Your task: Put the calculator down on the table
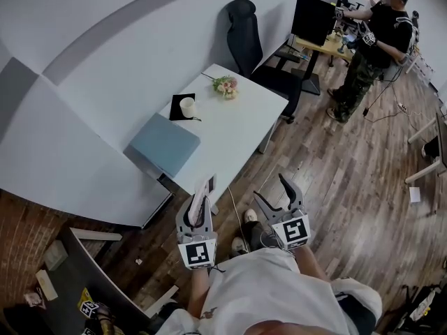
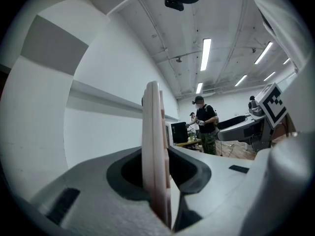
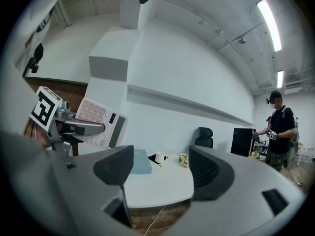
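Calculator (image 2: 155, 156): pale pink, clamped on its edge in the left gripper, in the air and not on the table; its keys and display faced the right gripper, and from the head view its far end overlapped the table's near edge
Left gripper (image 1: 200, 202): jaws closed on the calculator's two flat faces, pointing roughly level toward 12 o'clock
Right gripper (image 1: 271, 187): at 3 o'clock of the left one and apart from it, jaws spread wide with nothing between them, only the table seen beyond
Table (image 1: 241, 128): white, at 12 o'clock ahead of both grippers, its near edge just past the left jaws
Blue-grey pad (image 1: 162, 144): flat on the table's near left part, at 11 o'clock of the calculator
White cup (image 1: 186, 106): on a black mat (image 1: 176, 112), just beyond the pad
Flowers (image 1: 225, 86): small bunch lying at the table's far end, toward 12 o'clock
Office chair (image 1: 244, 37): black, beyond the table's far end
Person (image 1: 374, 44): standing well off at 2 o'clock by another desk, on the wooden floor (image 1: 342, 180)
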Motion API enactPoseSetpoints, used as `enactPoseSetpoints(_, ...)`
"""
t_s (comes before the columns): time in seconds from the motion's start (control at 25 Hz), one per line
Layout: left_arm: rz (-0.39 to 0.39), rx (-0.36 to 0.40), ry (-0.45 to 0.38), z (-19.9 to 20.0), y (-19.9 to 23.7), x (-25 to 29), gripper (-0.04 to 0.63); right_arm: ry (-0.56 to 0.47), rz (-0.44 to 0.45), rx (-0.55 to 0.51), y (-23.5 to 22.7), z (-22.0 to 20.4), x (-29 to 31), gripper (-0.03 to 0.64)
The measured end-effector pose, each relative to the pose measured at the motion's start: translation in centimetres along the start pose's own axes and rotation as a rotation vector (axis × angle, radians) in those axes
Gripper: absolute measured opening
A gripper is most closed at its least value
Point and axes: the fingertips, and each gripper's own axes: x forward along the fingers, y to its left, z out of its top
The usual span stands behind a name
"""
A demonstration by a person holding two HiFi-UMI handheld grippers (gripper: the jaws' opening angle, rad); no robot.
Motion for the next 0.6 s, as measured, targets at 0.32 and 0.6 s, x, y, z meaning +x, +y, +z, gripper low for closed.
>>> enactPoseSetpoints(0.32,-0.008,0.034,0.000,-1.1,1.3,3.3,0.101,0.013,0.004,-0.003,-1.2,-0.6,3.1,0.353)
enactPoseSetpoints(0.6,0.009,0.017,0.010,-1.1,1.8,6.8,0.101,0.003,0.005,-0.007,-3.7,-0.5,5.9,0.353)
